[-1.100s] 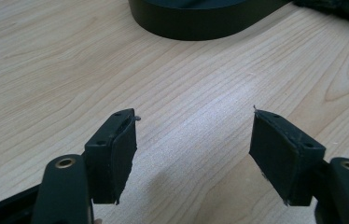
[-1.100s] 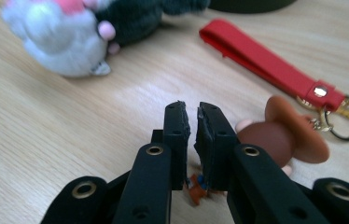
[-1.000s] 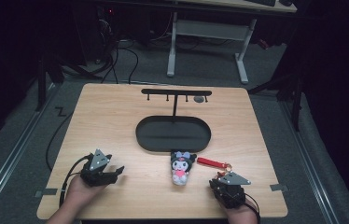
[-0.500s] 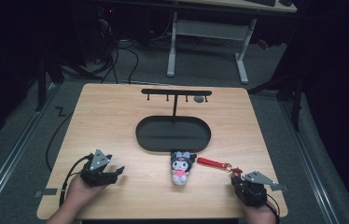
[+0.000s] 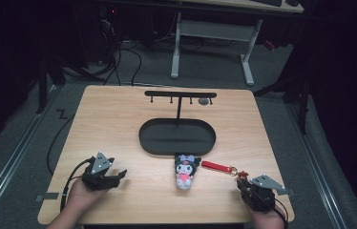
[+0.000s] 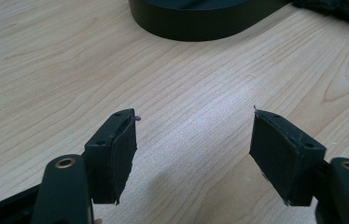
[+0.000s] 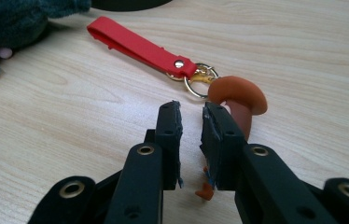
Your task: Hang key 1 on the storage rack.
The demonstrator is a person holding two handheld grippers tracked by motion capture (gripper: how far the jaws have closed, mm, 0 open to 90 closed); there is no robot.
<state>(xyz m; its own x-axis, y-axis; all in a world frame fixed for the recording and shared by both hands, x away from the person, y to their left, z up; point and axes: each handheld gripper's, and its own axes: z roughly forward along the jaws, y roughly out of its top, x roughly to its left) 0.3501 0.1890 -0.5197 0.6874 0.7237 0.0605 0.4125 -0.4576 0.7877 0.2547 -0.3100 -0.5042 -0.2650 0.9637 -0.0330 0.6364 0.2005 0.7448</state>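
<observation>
A dark plush toy point(image 5: 186, 171) with a pink front lies on the wooden table point(image 5: 119, 124), just in front of the black oval base point(image 5: 176, 137) of a hook stand. A red strap point(image 5: 216, 166) point(image 7: 135, 44) with a gold ring point(image 7: 199, 79) stretches right from the plush toy point(image 7: 14, 18). A small brown mushroom-shaped charm point(image 7: 238, 95) hangs on the ring. My right gripper point(image 5: 244, 184) point(image 7: 189, 109) sits just short of the ring, its jaws almost together, a thin empty slit between the tips and the charm beside its right jaw. My left gripper point(image 5: 116, 175) point(image 6: 193, 116) rests open on bare wood at the front left.
The stand's crossbar point(image 5: 180, 95) carries several small hooks above the oval base point(image 6: 200, 23). The table's front edge runs just behind both hands. Dark floor, cables and a desk frame point(image 5: 212, 31) lie beyond the table.
My right gripper has slid to the right along the front edge, away from the plush toy. The left gripper, the plush toy and the strap have stayed in place.
</observation>
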